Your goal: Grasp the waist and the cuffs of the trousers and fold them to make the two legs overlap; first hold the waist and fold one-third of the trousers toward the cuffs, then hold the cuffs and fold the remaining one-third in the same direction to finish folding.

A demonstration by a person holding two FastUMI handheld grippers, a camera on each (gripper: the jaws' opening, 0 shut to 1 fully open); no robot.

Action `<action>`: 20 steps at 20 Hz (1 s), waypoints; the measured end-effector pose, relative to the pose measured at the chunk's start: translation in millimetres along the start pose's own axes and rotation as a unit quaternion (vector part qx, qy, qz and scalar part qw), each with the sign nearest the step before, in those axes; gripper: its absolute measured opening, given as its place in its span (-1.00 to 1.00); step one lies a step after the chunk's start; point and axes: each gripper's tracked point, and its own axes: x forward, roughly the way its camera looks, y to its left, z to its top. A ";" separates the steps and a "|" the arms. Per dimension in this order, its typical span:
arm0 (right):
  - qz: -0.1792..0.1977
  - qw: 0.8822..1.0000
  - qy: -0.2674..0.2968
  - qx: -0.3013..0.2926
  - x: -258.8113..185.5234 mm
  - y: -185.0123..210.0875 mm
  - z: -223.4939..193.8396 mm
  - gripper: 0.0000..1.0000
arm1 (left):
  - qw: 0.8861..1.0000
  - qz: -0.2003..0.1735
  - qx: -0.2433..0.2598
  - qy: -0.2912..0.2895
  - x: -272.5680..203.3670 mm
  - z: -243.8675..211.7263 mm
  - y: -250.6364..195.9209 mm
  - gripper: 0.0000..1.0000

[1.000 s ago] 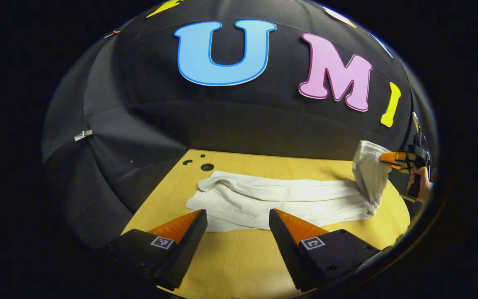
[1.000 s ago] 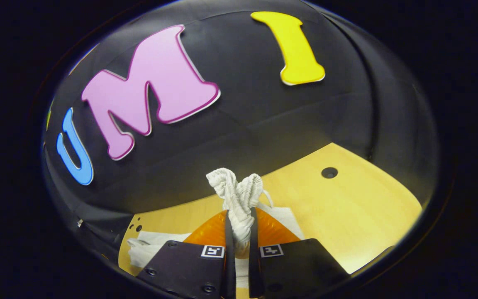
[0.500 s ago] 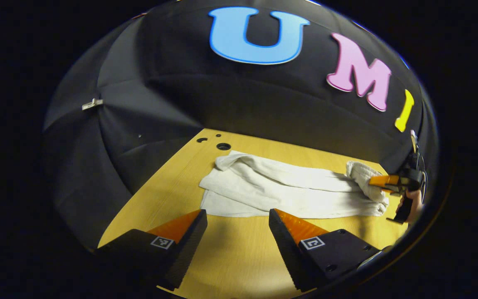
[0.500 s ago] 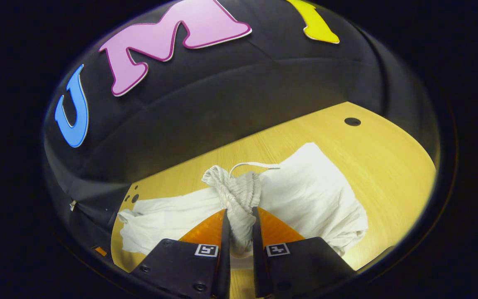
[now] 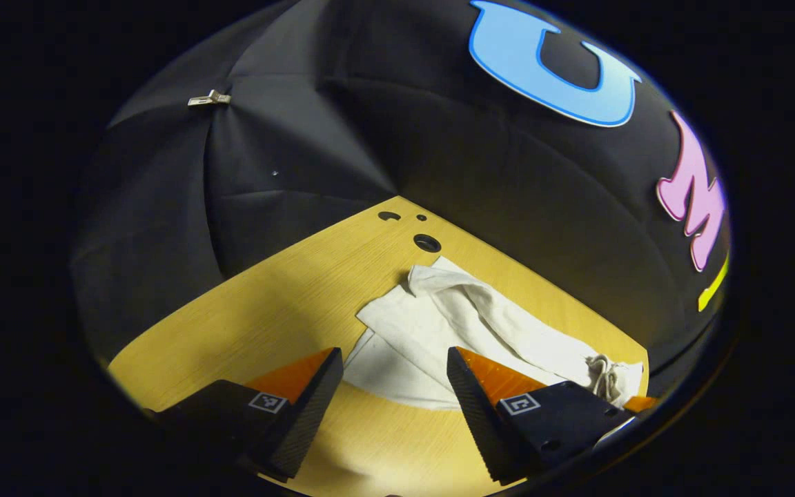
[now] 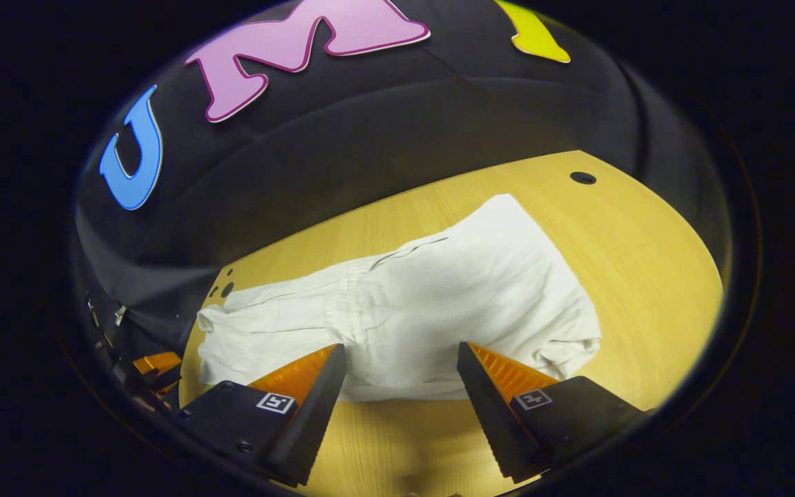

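One wooden table (image 6: 646, 262) takes up the lower half of both views, its top pierced by small round holes (image 5: 426, 242) near the far edge. On it lie the white trousers (image 6: 425, 317), spread across the middle of the right gripper view from about nine o'clock to three o'clock, the wider waist part folded over onto the legs with a gathered waistband (image 6: 359, 300) showing at the centre. In the left gripper view the trousers (image 5: 439, 331) run from the centre down toward four o'clock, with the cuffs (image 5: 432, 279) bunched at the far end just below a hole and a knotted drawstring (image 5: 601, 373) at the near end. The right gripper (image 6: 397, 386) hovers at six o'clock over the near hem, its jaws spread wide and holding nothing. The left gripper (image 5: 392, 386) also sits at six o'clock, jaws apart and empty, at the cloth's near edge. In the right gripper view the left gripper (image 6: 152, 366) appears small at eight o'clock.
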 end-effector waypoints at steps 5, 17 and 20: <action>-0.032 0.999 0.006 -0.018 -50.2 -47.2 -11.2 0.97 | 0.999 0.044 0.031 0.009 46.2 -0.7 4.7 0.92; -0.046 0.998 0.018 -0.049 -119.9 -72.7 -38.1 0.97 | 0.985 0.072 0.146 0.051 85.2 -23.2 -11.7 0.79; -0.042 0.998 0.023 -0.048 -125.3 -62.6 -50.5 0.97 | 0.983 0.065 0.165 0.058 85.2 -24.1 -18.2 0.28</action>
